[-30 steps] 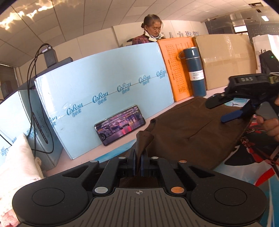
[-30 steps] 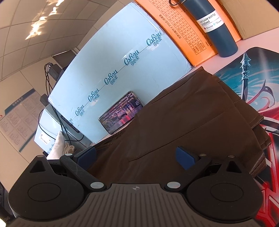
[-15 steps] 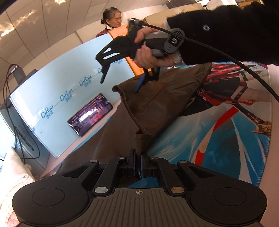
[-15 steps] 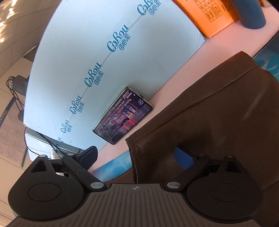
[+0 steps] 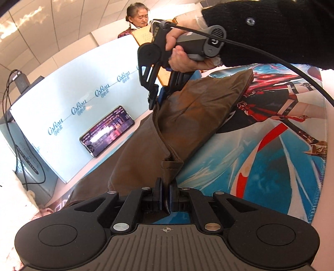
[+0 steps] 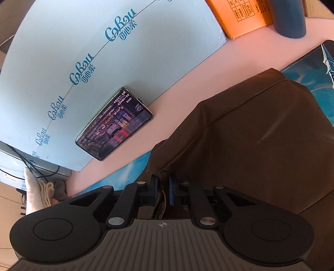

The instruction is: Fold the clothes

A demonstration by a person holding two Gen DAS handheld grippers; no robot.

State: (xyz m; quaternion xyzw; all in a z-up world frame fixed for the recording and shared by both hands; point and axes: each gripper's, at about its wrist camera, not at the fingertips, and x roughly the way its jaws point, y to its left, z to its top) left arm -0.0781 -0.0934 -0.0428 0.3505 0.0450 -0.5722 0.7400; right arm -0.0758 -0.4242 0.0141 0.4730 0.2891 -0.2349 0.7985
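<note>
A brown garment (image 5: 187,116) lies partly folded on a printed mat (image 5: 261,166). My left gripper (image 5: 166,196) is shut on a corner of it at the near edge, and the cloth rises from the blue pads. In the left wrist view my right gripper (image 5: 155,98), held by a hand in a black sleeve, pinches the far corner of the same raised fold. The right wrist view shows that gripper (image 6: 162,190) shut on a seamed edge of the brown garment (image 6: 250,135), which fills the right half.
A pale blue foam board (image 5: 73,100) stands behind the mat with a phone (image 5: 107,130) leaning on it. An orange box (image 6: 240,14) and a dark blue bottle (image 6: 290,18) sit at the back. A person (image 5: 136,18) stands behind the board. Cables and white cloth lie left.
My right gripper went from open above the garment to shut on its far edge. Both grippers have lifted the fold and carried it over the rest of the garment.
</note>
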